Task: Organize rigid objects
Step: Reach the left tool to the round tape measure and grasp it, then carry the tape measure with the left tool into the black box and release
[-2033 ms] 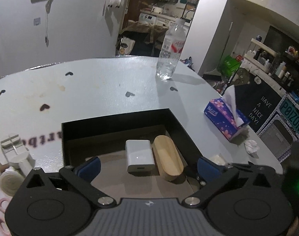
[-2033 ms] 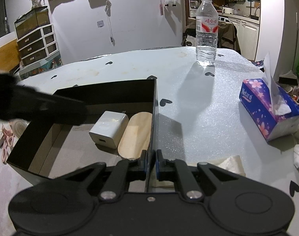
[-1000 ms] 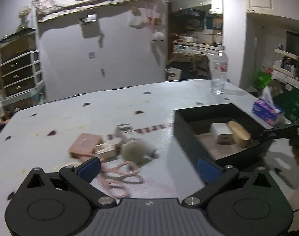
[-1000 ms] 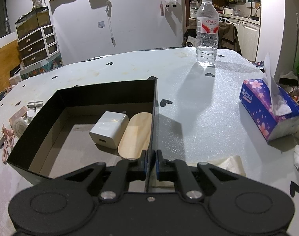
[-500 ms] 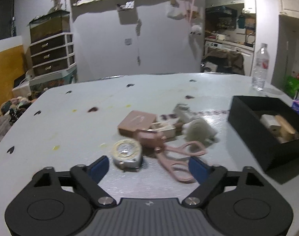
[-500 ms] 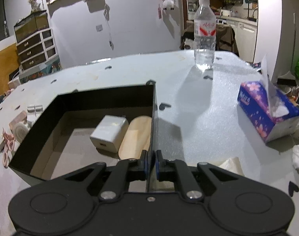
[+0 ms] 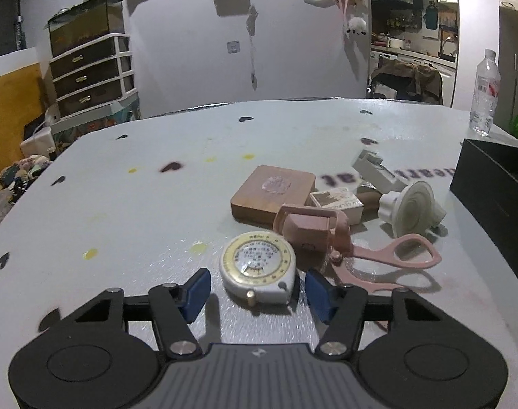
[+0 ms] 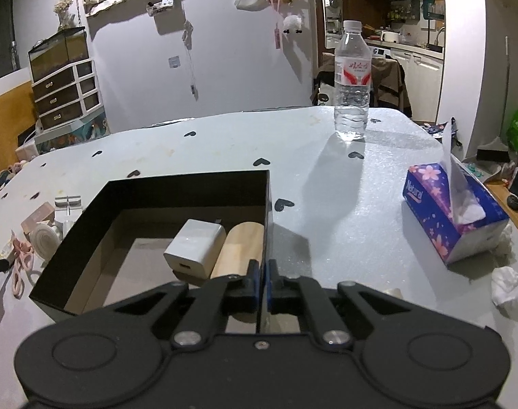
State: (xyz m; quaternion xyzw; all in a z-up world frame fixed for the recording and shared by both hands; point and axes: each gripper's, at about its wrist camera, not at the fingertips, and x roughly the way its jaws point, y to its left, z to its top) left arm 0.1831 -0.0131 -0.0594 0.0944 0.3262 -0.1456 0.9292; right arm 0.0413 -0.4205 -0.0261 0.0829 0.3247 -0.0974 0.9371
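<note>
My left gripper (image 7: 257, 291) is open, its blue pads either side of a round white tape measure (image 7: 257, 266) lying on the table, not touching it. Behind it lie pink scissors (image 7: 378, 255), a pink block (image 7: 308, 226), a wooden square block (image 7: 272, 192), a small carton (image 7: 337, 202) and a white round part (image 7: 410, 209). My right gripper (image 8: 261, 277) is shut on the right wall of the black box (image 8: 267, 211). Inside the box lie a white charger (image 8: 194, 242) and a wooden oval piece (image 8: 240, 248).
A water bottle (image 8: 351, 83) stands at the far side of the table. A blue tissue box (image 8: 453, 211) and crumpled tissues (image 8: 506, 284) lie at the right. The black box's corner (image 7: 494, 197) is at the right in the left wrist view.
My left gripper has swung away from the box to the pile at the left and come down around the tape measure. My right gripper has stayed clamped on the box wall.
</note>
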